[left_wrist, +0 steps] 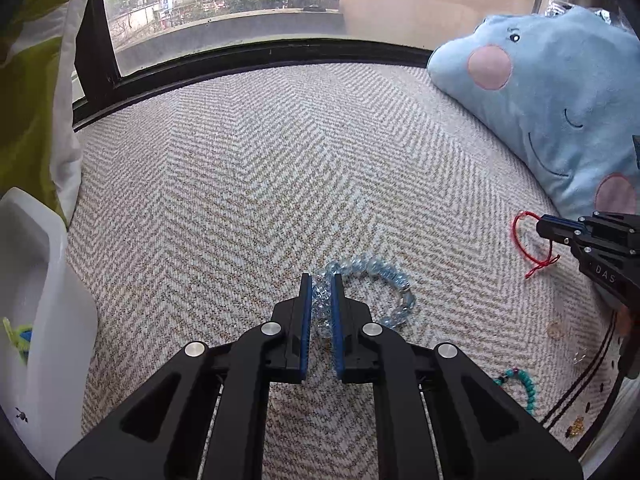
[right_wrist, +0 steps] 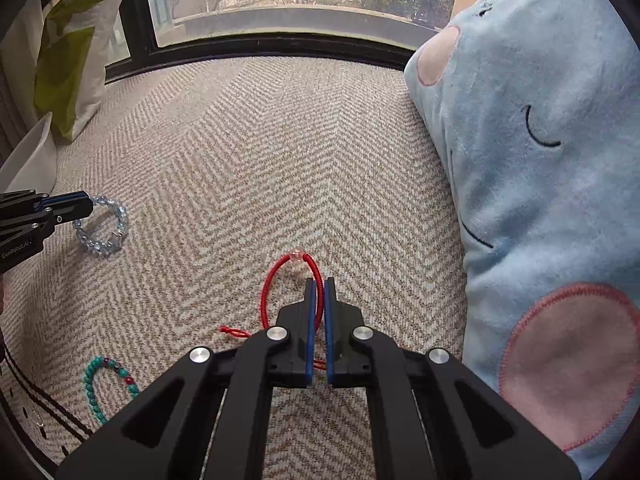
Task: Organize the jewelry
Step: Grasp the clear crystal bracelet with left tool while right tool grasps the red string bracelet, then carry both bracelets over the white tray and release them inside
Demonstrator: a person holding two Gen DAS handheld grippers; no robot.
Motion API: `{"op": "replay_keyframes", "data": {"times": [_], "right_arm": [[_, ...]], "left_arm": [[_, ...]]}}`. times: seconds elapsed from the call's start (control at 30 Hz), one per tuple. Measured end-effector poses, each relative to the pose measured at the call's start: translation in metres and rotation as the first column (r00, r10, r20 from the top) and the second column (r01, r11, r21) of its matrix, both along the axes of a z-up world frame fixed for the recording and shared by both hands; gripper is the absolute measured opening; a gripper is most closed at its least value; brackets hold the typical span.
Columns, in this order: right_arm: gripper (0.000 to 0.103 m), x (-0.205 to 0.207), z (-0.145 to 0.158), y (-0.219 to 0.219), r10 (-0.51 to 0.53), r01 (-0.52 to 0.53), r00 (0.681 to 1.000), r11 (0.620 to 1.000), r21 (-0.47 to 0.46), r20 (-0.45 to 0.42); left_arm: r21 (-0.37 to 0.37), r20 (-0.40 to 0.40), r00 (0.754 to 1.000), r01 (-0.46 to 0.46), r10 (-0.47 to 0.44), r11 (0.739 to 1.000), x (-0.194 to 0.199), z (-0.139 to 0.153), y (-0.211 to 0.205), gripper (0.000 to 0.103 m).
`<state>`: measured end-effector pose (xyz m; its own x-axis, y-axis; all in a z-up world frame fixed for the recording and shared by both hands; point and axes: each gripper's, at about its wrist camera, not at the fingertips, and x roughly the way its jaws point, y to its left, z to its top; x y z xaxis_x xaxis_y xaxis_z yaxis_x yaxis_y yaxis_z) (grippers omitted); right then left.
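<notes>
- Left wrist view: the left gripper (left_wrist: 321, 292) is clamped on the near side of the pale blue bead bracelet (left_wrist: 376, 280), which lies on the herringbone cushion (left_wrist: 260, 168). It should be lifted straight and slowly, so no beads slip out, toward the white tray (left_wrist: 36, 264).
- Right wrist view: the right gripper (right_wrist: 320, 300) is pinched narrowly on the red cord bracelet (right_wrist: 280, 280), beside the blue pillow (right_wrist: 540, 200). The loose knotted tail should be kept from snagging; the turquoise bracelet (right_wrist: 96, 388) is left untouched.

Surface under me: beige herringbone-weave cushion (left_wrist: 280, 160), runs up to black window frame. On it: pale blue crystal bead bracelet (left_wrist: 384, 280) near my left side, red cord bracelet (right_wrist: 280, 280) with clear bead to my right, turquoise bead bracelet (right_wrist: 96, 384) at near edge by dark stripe border. Blue plush pillow (left_wrist: 560, 100) rests on right side. White container (left_wrist: 36, 280) at left edge, green-white pillow (right_wrist: 68, 60) behind it.
</notes>
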<state>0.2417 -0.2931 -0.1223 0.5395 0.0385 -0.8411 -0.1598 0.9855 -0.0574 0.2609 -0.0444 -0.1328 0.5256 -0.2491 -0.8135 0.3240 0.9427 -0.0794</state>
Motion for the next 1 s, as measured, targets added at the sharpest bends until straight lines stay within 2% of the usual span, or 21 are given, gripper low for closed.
{"op": "replay_keyframes", "data": {"times": [0.1,0.27,0.4,0.53,0.77,1.0], "right_arm": [[0.004,-0.004,0.011,0.007,0.001,-0.002,1.0,1.0,0.019,0.018],[0.004,-0.013,0.037,0.03,0.027,-0.029,0.998,0.999,0.033,0.052],[0.004,-0.019,0.06,0.063,0.066,-0.07,0.995,0.996,0.057,0.079],[0.004,-0.023,0.086,0.115,0.139,-0.15,0.983,0.985,0.085,0.117],[0.004,-0.021,0.116,0.212,0.272,-0.297,0.946,0.946,0.132,0.177],[0.004,-0.015,0.113,0.306,0.379,-0.406,0.907,0.902,0.146,0.182]], "left_arm": [[-0.017,0.016,1.0,0.004,-0.004,1.0,-0.008,0.013,0.005,0.009],[-0.055,0.064,0.998,0.012,-0.008,0.998,-0.023,0.052,0.018,0.009],[-0.081,0.106,0.994,-0.001,0.01,0.997,-0.038,0.089,0.043,0.009],[-0.093,0.141,0.989,-0.038,0.051,0.995,-0.052,0.12,0.081,0.009],[-0.061,0.148,0.974,-0.162,0.169,0.985,-0.071,0.134,0.165,0.009],[-0.013,0.115,0.961,-0.25,0.25,0.968,-0.081,0.116,0.229,0.009]]}}
